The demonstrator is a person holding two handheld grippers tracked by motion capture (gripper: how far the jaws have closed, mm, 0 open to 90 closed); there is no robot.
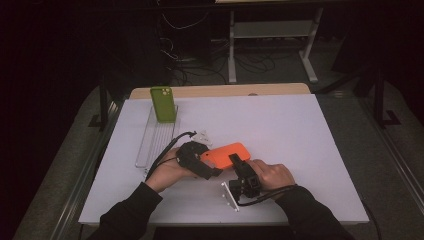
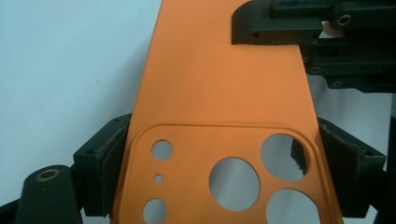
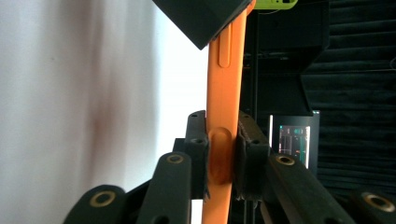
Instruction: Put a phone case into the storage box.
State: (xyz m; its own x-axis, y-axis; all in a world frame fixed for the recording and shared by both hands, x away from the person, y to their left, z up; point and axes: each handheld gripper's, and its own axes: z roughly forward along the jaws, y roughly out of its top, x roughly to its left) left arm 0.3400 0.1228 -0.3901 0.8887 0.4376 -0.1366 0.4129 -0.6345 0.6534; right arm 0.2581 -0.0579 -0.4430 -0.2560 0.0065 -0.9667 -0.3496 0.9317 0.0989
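orange phone case, green case; black tools

I see black sleeves on both forearms. Each hand-held gripper is black, with brass-coloured rivets at the joints, and a black cable trails from it.

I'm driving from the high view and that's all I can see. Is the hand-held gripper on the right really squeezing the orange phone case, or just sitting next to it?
Observer: It's really squeezing. In the right gripper view, the right hand-held gripper has a pad pressed on each flat face of the orange phone case, which is seen edge-on.
Operator: What about the other one?
Observer: In the left gripper view, the left hand-held gripper clamps the case across its width, one pad on each long edge, beside the camera holes.
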